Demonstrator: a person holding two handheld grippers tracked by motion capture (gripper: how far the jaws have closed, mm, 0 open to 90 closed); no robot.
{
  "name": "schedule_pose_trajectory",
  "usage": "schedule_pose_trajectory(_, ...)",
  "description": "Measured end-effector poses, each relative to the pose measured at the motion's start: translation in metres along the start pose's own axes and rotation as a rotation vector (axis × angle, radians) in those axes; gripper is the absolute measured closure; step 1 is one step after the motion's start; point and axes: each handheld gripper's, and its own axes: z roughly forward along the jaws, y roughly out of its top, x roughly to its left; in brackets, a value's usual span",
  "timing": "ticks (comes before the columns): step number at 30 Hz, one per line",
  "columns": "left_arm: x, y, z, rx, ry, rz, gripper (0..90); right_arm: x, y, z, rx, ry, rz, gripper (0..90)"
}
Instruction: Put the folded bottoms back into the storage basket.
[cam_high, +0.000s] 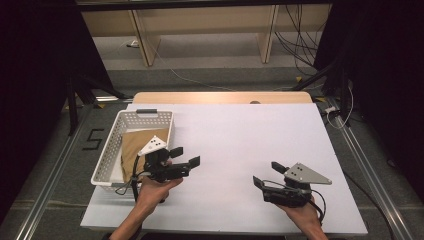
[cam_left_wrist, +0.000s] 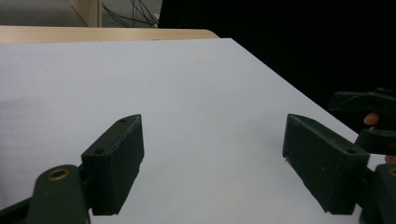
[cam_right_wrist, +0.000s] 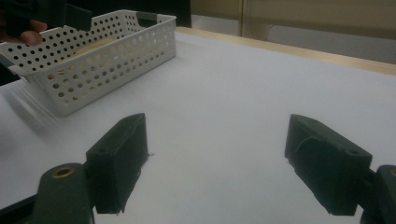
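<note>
My left gripper (cam_high: 186, 156) is held just right of a white perforated basket (cam_high: 111, 150), jaws wide apart and pointing right, nothing between them. In the left gripper view the jaws (cam_left_wrist: 212, 154) frame bare white table. My right gripper (cam_high: 269, 174) hovers over the front right of the table, open and empty, aimed left toward the basket (cam_right_wrist: 98, 65); its own view puts the gripper (cam_right_wrist: 215, 158) above bare table. A flat brown paper-like item (cam_high: 135, 145) lies inside the basket.
The white tabletop (cam_high: 240, 140) has a wooden strip (cam_high: 220, 97) along its far edge. Dark curtains flank both sides. Cables and wooden furniture legs (cam_high: 265, 35) stand on the floor beyond. The right hand's gripper (cam_left_wrist: 369, 121) shows at the right edge of the left gripper view.
</note>
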Motion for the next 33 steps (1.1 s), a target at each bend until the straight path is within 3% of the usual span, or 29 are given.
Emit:
schedule_pose_trajectory(5, -0.007, -0.007, 0.001, -0.014, -0.027, 0.031, 20.5, 0.000, 0.000, 0.000, 0.002, 0.001, -0.001, 22.0)
schedule_pose_trajectory(13, -0.016, -0.017, 0.002, -0.014, -0.032, 0.091, 19.6, 0.000, 0.000, 0.000, 0.003, 0.004, -0.001, 21.8)
schedule_pose_trajectory(22, -0.017, -0.029, 0.002, -0.017, -0.030, 0.121, 19.0, 0.001, 0.000, 0.000, -0.001, 0.006, 0.000, 20.5)
schedule_pose_trajectory(30, -0.018, -0.041, -0.005, -0.028, -0.037, 0.107, 18.8, 0.002, 0.000, 0.000, -0.003, 0.006, 0.005, 18.3)
schedule_pose_trajectory(33, -0.019, -0.046, -0.006, -0.015, -0.033, 0.122, 18.6, 0.002, 0.000, 0.000, -0.004, 0.004, 0.006, 18.1)
